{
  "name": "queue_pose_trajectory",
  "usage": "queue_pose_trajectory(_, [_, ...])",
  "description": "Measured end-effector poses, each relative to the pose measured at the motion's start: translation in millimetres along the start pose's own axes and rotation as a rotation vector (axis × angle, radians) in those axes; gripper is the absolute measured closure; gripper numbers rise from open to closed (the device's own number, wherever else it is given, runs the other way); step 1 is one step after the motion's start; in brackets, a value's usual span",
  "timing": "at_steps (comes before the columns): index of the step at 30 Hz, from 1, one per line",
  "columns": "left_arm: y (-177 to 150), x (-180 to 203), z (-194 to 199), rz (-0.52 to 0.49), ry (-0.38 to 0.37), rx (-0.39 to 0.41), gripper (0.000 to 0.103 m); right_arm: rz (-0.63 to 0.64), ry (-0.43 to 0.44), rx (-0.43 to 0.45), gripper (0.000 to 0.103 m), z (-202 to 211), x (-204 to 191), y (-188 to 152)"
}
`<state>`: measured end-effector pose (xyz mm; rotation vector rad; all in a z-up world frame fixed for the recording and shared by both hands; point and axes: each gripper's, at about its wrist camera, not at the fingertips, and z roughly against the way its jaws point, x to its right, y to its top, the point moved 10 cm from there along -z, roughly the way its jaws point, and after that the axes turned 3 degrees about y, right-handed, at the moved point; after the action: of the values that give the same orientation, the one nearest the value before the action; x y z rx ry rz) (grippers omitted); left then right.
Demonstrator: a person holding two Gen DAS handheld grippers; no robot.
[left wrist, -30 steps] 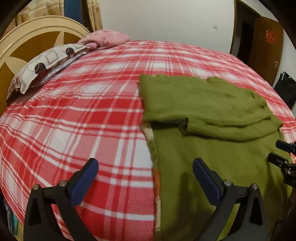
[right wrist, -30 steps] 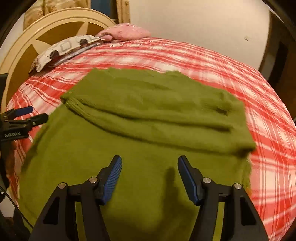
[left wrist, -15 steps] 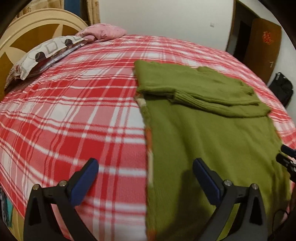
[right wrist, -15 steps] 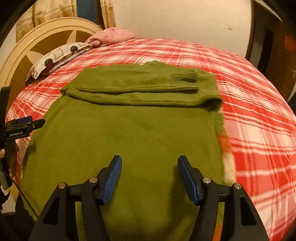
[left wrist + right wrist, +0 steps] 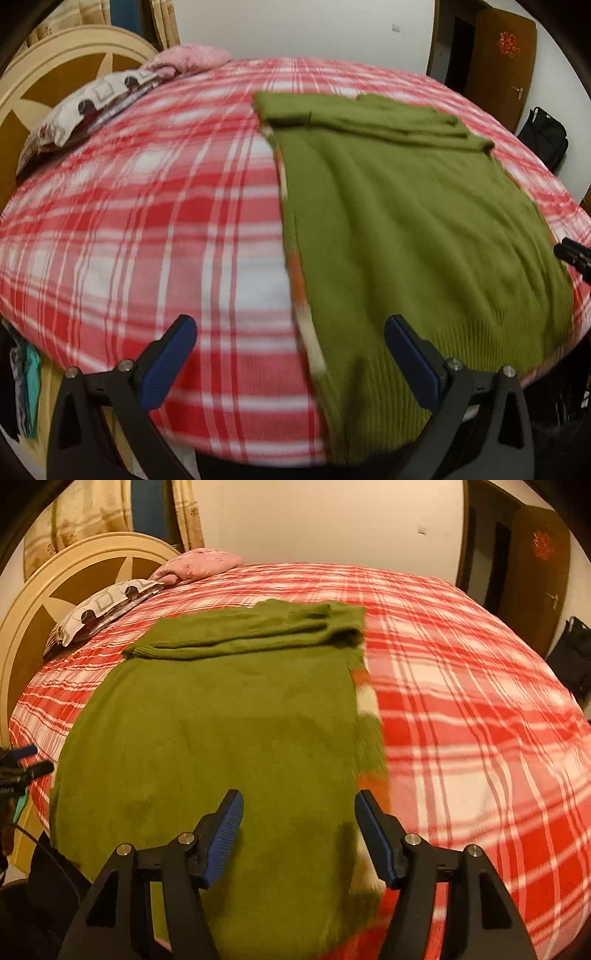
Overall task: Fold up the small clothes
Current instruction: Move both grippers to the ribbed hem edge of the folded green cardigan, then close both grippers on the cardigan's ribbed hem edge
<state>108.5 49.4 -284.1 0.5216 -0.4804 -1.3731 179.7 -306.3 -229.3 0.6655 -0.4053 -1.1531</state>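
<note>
The bed point(image 5: 129, 221) fills both views under a red-and-white plaid cover, its cream headboard point(image 5: 55, 74) at ten o'clock. The green sweater point(image 5: 406, 229) lies flat on the cover, back up, running from about one o'clock down to five o'clock in the left wrist view and from eleven o'clock down to six o'clock in the right wrist view point(image 5: 221, 738). Its sleeves are folded across the far end into a band, and its ribbed hem hangs at the near edge of the bed. An orange-and-white strip shows along each long edge of the sweater.

A patterned pillow point(image 5: 85, 110) and a pink one point(image 5: 192, 59) sit at the headboard, around ten and eleven o'clock. A brown door point(image 5: 498, 62) stands at two o'clock, with a black bag point(image 5: 543, 136) below it by the wall.

The left gripper point(image 5: 290, 354) is spread wide and holds nothing; its right finger is over the sweater's hem, its left finger over bare plaid. The right gripper point(image 5: 297, 834) is also spread apart and empty, above the sweater's right near corner.
</note>
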Motion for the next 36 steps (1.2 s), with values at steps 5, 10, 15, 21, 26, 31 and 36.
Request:
queue_pose_trajectory(5, [-28.6, 10.6, 4.1, 0.010, -0.050, -0.061, 0.000, -0.038, -0.015, -0.016, 0.039, 6.3, 10.3, -17.7])
queue_pose_trajectory(10, [-39.4, 17.9, 8.7, 0.042, -0.105, -0.082, 0.001, -0.064, -0.022, -0.020, 0.039, 14.8, 17.2, -32.7])
queue_pose_trajectory(15, [-53.1, 24.5, 2.6, 0.070, -0.158, -0.135, 0.014, -0.078, -0.006, -0.036, 0.039, 20.3, 18.3, -46.5])
queue_pose_trajectory(21, [-59.9, 26.9, -1.1, 0.120, -0.208, -0.169, 0.019, -0.141, 0.040, -0.057, 0.039, 24.8, 21.6, -61.0])
queue_pose_trajectory(26, [-65.0, 37.5, -0.2, 0.104, -0.236, -0.188, 0.027, -0.143, 0.043, -0.061, 0.040, 28.9, 19.6, -68.2])
queue_pose_trajectory(31, [-66.4, 50.3, 2.5, 0.069, -0.262, -0.184, 0.041, -0.152, 0.052, -0.069, 0.052, 32.9, 20.0, -75.9])
queue_pose_trajectory(36, [-66.6, 51.9, 1.7, 0.065, -0.275, -0.192, 0.053, -0.189, 0.095, -0.076, 0.058, 36.5, 21.5, -82.9])
